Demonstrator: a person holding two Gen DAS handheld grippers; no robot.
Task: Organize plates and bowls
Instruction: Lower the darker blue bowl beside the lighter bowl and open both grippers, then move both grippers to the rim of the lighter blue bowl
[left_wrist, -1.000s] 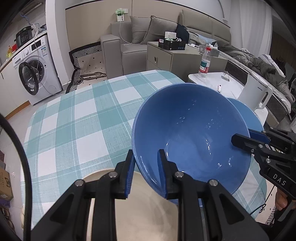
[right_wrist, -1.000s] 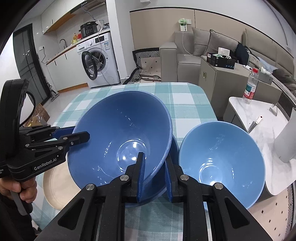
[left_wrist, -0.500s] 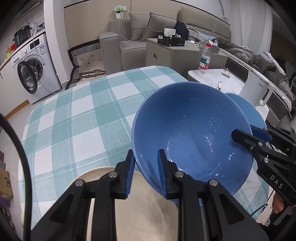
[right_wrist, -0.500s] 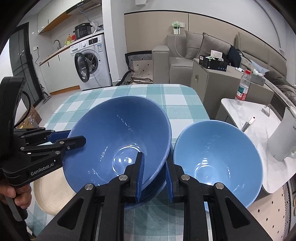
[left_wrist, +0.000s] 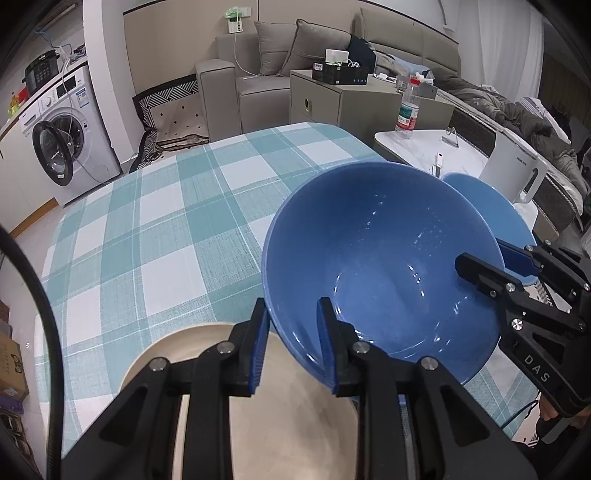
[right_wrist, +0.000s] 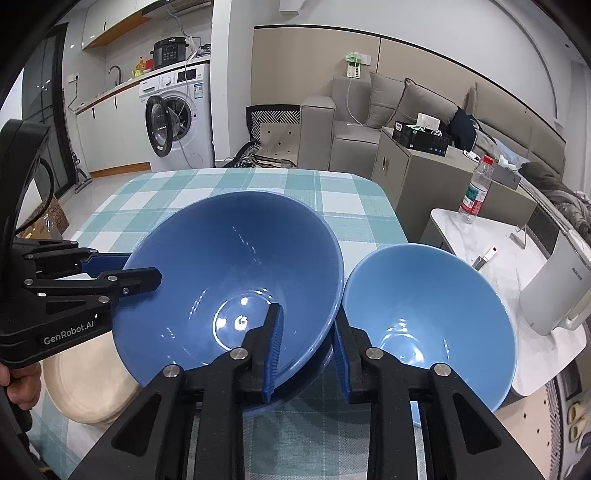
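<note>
Both claws grip the same large dark-blue ceramic bowl (right_wrist: 236, 280), each pinching its rim with one finger inside and one outside: the left claw (left_wrist: 291, 343) takes the rim on the person's side in the left wrist view, the right claw (right_wrist: 308, 349) the opposite rim. The bowl sits tilted over what looks like a dark-blue plate or second bowl (right_wrist: 314, 373), of which only an edge shows beneath it near the front edge of the bench (left_wrist: 155, 221), which is covered in teal-and-white check cloth. Whether the bowl is touching that piece or held just above it cannot be told.

As a judgement, the sorting is partway. The dark-blue bowl seems to be going onto, or coming off, its stack. A lighter blue ceramic bowl (right_wrist: 428, 317) stands just beside it towards the bench's right edge, and a cream round plate (right_wrist: 85, 384) lies at the near left corner (partly under the left claw); both look unstacked so far.

Readable writing: "GenRobot.AI" on the left claw's body in the right wrist view, and "DAS" on the right claw's body in the left wrist view. The white kettle (right_wrist: 557, 288) on the side table carries small print too blurred to read.
</note>
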